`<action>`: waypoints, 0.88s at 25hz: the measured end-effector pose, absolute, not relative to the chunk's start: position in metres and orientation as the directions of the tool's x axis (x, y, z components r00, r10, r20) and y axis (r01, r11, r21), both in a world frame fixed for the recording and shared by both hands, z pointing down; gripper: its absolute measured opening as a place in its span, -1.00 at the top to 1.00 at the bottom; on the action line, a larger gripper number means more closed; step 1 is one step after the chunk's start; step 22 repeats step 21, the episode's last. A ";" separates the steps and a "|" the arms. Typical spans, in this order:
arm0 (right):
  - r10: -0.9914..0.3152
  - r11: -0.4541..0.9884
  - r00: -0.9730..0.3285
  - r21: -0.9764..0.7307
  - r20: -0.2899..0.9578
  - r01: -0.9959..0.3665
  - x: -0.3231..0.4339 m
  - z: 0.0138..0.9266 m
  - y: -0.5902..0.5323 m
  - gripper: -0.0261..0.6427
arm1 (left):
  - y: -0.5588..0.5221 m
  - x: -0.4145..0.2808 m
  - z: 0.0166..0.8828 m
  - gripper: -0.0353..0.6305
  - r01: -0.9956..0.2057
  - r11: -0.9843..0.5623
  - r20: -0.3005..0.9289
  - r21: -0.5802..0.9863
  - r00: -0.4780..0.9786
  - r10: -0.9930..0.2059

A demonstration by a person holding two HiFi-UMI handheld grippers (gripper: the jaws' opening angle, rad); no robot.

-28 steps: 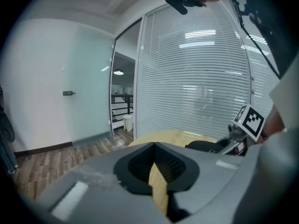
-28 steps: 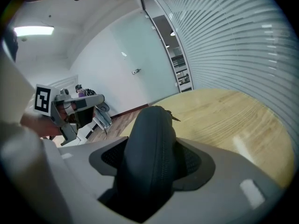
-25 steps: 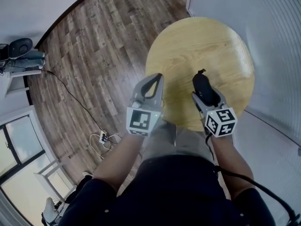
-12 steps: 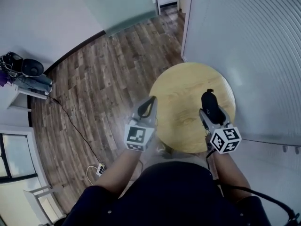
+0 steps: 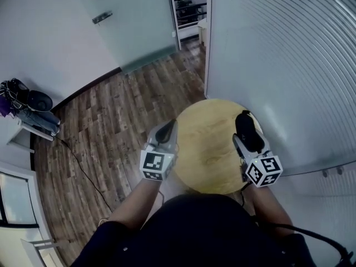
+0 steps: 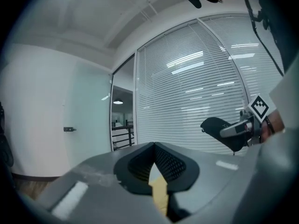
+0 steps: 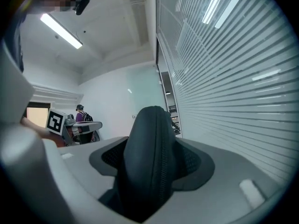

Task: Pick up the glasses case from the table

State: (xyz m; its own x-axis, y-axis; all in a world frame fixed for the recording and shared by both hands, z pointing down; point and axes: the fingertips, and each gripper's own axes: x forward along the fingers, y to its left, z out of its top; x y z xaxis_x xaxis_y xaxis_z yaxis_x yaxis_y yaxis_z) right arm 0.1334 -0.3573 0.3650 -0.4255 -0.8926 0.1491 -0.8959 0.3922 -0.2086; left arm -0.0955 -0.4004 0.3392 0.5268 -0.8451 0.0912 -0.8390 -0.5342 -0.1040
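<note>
The black glasses case (image 5: 248, 131) is held up in the air above the right part of the round wooden table (image 5: 206, 149). My right gripper (image 5: 245, 136) is shut on it, and the case's rounded end sticks out past the jaws. In the right gripper view the case (image 7: 149, 125) stands upright between the mesh pads (image 7: 192, 158) and fills the gap. My left gripper (image 5: 167, 131) hangs over the table's left edge, shut with nothing in it. In the left gripper view its tips (image 6: 153, 146) meet, and the case (image 6: 224, 132) shows at the right.
A wall of white slatted blinds (image 5: 289, 65) runs close along the table's right side. A frosted glass door (image 5: 133, 21) stands at the back. Dark wood floor (image 5: 111, 121) lies to the left, with a bag (image 5: 30, 102) on a white unit and a cable.
Both grippers have risen well above the table, the right one carrying the glasses case. The table now looks smaller and farther below, and more of the room shows.
</note>
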 end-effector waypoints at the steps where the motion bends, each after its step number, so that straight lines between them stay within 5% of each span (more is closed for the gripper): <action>1: -0.894 0.396 -0.426 -0.202 0.139 -0.896 0.135 0.362 -0.357 0.03 | -0.401 -0.094 0.338 0.88 -0.838 -0.534 0.090 -0.109 0.527 -0.845; 22: -0.915 0.369 -0.394 -0.210 0.090 -0.905 0.160 0.351 -0.362 0.03 | -0.399 -0.077 0.319 0.88 -0.838 -0.527 0.044 -0.140 0.527 -0.849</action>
